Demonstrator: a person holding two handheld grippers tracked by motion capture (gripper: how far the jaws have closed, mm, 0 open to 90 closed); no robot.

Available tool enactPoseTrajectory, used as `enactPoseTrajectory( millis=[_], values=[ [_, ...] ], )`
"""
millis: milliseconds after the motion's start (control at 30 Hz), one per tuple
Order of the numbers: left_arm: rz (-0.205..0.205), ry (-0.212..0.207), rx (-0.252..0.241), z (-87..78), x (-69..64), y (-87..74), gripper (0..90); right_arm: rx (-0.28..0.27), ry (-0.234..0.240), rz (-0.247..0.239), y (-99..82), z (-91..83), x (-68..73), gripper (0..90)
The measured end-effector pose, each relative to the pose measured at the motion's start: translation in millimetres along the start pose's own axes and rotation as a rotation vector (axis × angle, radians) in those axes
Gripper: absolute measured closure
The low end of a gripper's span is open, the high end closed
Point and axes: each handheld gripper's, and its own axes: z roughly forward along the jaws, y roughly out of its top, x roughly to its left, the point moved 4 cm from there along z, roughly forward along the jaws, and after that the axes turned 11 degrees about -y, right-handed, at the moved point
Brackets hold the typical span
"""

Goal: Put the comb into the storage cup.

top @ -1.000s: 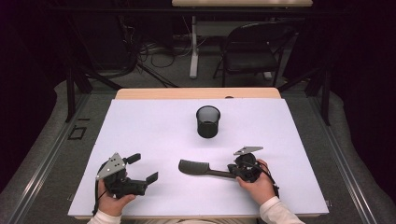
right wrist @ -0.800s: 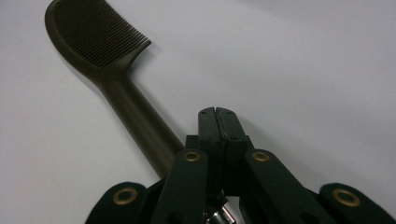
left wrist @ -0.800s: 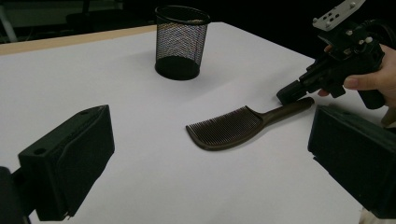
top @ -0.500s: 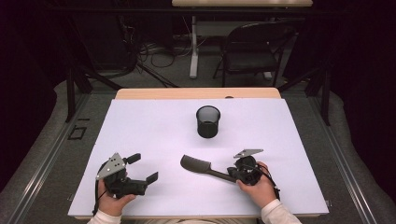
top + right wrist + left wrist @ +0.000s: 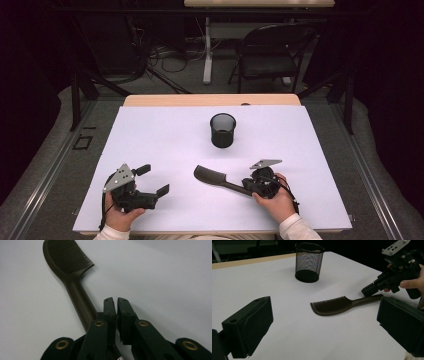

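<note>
Between the right gripper's (image 5: 117, 302) jaws nothing is held: they stand all but closed, a thin slit parting them, and they have just been opening a hair. They sit at the handle end of the brown comb (image 5: 72, 282), which lies flat on the white table (image 5: 150, 135). In the right gripper view the handle runs under and just beside the left-hand jaw, not into the slit, and the toothed head points away from the jaws.

The step in hand looks like taking the comb by its handle. To do it well, the jaws would likely need to part much wider. They should then shift sideways until the handle lies midway between them, come down until the tips meet the table, and close across the handle's narrow width. A grip a little way up from the handle's end should keep the comb from swinging when lifted. Closing from where they now stand would probably only nudge the handle aside.

Left of the comb, well apart from it, the left gripper (image 5: 152, 180) has its jaws wide open and empty. Beyond the comb's head stands a black mesh pen cup (image 5: 222, 131), upright.
</note>
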Motion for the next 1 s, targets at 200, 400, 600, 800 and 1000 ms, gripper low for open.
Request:
enactPoseTrajectory(
  millis=[200,400,600,800,1000],
  values=[
    [-0.003,-0.005,-0.002,0.1,0.6,-0.2,0.6,-0.014,0.005,0.007,1.8,-1.6,-1.1,83.2],
    [-0.006,-0.006,-0.006,0.0,1.1,-0.2,0.6,-0.04,0.011,0.022,4.5,-3.4,-2.3,77.8],
    [-0.005,-0.007,-0.009,0.1,1.4,-0.2,0.6,-0.068,0.024,0.033,6.9,-5.9,-4.3,65.9],
    [-0.006,-0.006,-0.01,0.0,1.6,-0.3,0.6,-0.094,0.025,0.018,8.4,-5.7,-3.9,53.4],
    [-0.005,-0.004,-0.008,-0.3,1.8,-0.4,0.6,-0.113,0.023,0.003,9.4,-5.3,-3.7,45.1]
  ],
)
